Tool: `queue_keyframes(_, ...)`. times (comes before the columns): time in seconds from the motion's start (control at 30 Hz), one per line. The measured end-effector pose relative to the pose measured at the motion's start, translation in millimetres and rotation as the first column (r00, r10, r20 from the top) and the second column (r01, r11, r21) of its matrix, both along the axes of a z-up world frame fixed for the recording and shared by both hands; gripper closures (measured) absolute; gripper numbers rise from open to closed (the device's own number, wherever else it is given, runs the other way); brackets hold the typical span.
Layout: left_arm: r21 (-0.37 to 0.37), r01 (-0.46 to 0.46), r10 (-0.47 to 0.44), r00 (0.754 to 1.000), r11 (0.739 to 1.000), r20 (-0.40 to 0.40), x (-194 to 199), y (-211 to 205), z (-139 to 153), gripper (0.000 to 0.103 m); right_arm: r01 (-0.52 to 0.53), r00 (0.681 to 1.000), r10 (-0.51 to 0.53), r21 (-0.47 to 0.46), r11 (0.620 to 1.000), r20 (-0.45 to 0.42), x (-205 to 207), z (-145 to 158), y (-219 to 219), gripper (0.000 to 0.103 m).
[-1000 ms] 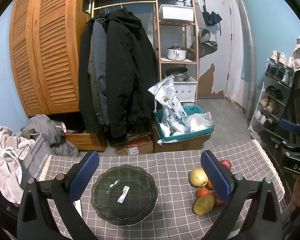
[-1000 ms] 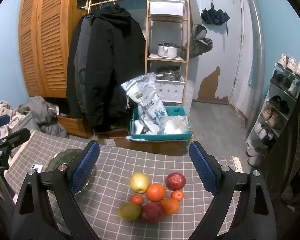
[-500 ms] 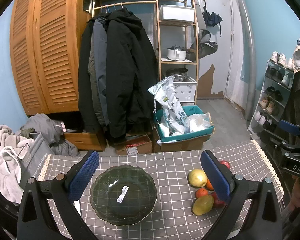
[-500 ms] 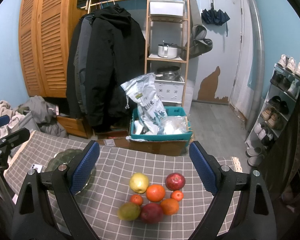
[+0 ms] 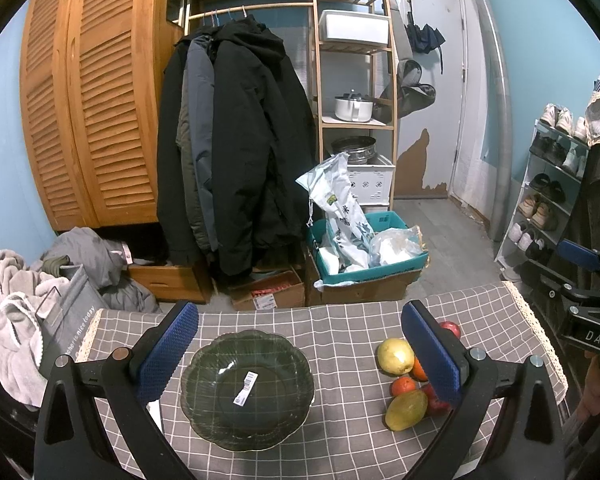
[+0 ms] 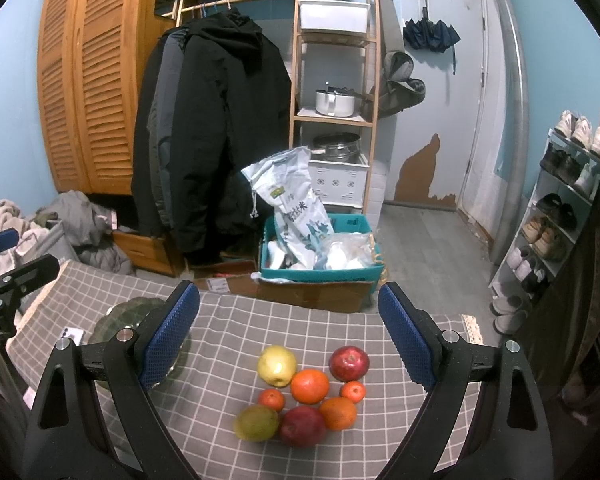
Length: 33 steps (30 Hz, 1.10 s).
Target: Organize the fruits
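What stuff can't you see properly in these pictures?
- Left view: the right finger hides most of the fruit pile.
- Right view: the bowl sits mostly behind the left finger.
- Left view: the bowl's sticker print is too small to read.

Bowl [image 6: 138, 312] half behind fingers [image 6: 168, 340]

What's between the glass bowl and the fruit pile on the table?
Nothing: only bare checked tablecloth separates the glass bowl from the fruit pile. The left wrist view shows this best.
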<state>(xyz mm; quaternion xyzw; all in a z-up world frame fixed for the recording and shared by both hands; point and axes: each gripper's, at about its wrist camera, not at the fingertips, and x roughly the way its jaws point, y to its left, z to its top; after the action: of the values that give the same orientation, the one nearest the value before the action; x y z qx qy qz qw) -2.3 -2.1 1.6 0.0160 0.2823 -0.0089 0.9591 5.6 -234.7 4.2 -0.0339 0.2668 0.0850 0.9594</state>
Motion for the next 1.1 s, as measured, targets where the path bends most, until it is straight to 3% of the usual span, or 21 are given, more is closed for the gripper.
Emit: queue_keyframes(1.1,-0.002,-0.002,0.002,1.0,1.0,0.005,4.7,-4.0,5.9,0.001,-0.005,0.999,0.006,-0.029,1.0,0.034,-4.6,-0.6,0.4,0.013)
